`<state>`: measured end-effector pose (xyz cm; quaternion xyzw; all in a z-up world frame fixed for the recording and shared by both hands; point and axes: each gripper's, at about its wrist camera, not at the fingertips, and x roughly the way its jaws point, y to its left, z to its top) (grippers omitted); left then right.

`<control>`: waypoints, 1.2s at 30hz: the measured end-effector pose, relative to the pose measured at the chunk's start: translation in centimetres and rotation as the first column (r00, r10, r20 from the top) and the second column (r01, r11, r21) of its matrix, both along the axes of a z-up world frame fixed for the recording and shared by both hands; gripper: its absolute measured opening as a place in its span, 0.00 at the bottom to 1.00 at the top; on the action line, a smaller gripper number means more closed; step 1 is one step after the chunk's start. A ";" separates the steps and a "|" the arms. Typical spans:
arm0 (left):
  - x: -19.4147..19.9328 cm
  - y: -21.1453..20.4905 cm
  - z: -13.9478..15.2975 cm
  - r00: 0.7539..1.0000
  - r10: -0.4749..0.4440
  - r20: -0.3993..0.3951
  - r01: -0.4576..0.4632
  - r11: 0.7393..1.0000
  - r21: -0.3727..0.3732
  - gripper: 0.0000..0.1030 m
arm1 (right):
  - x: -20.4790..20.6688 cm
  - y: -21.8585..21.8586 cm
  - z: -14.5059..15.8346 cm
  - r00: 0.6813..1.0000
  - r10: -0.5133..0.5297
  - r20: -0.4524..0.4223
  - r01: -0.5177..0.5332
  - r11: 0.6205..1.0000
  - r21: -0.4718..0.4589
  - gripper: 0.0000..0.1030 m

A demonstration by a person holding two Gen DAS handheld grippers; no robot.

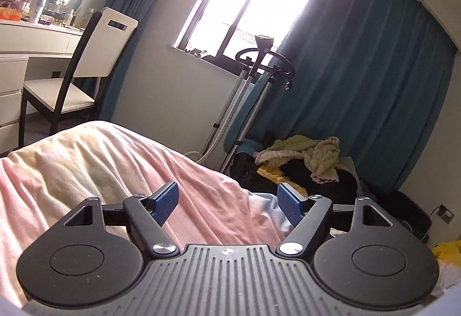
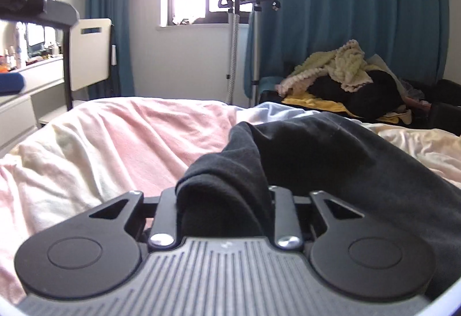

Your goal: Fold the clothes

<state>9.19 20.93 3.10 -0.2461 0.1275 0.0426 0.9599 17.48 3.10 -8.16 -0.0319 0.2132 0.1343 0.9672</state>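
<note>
Desk [image 1: 37,36]: far left, white, crowded with bottles; no part in the job.
Chair [image 1: 86,62]: white seat and back, just beside the desk, off the bed's far corner.
Bed [image 1: 100,160]: pink and cream blanket, rumpled; serves as the folding surface.
Left claw [image 1: 227,205]: spread wide, blue pads bare, nothing between them; hangs over the blanket, apart from any clothing.
Steamer stand [image 1: 259,79]: upright below the window, between bed and teal curtain.
Right claw [image 2: 223,209]: closed narrow on a bunched edge of the black garment; fabric fills the gap and hides the pads.
Black garment [image 2: 331,160]: on the bed, right of the middle, one end drawn up into the right claw, the rest spread loosely towards the right edge; out of sight in the left view.
Clothes pile [image 2: 345,77]: far right beyond the bed, pale knit on top of dark and yellow pieces, unsorted.
Progress: early, by the look of it; garment gripped at one end only, no crease or neat fold visible.
Left to do: second grip with the free left claw, flattening, folding over; then, probably, the pile.
</note>
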 end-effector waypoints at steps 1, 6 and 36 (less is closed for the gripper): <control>0.2 0.0 -0.2 1.000 -0.004 -0.004 0.004 1.000 -0.002 0.77 | -0.4 -0.1 0.5 1.000 0.029 0.003 -0.029 1.000 -0.003 0.46; 0.1 -0.4 -0.3 1.000 -0.031 0.001 0.031 0.999 0.015 0.77 | -4.4 -1.6 2.6 0.986 0.165 0.014 -0.165 0.986 -0.004 0.64; 2.7 -5.7 -8.7 0.936 -0.135 -0.324 0.110 0.990 -0.093 0.18 | -12.1 -11.7 0.4 0.950 0.279 -0.139 -0.291 0.954 -0.073 0.36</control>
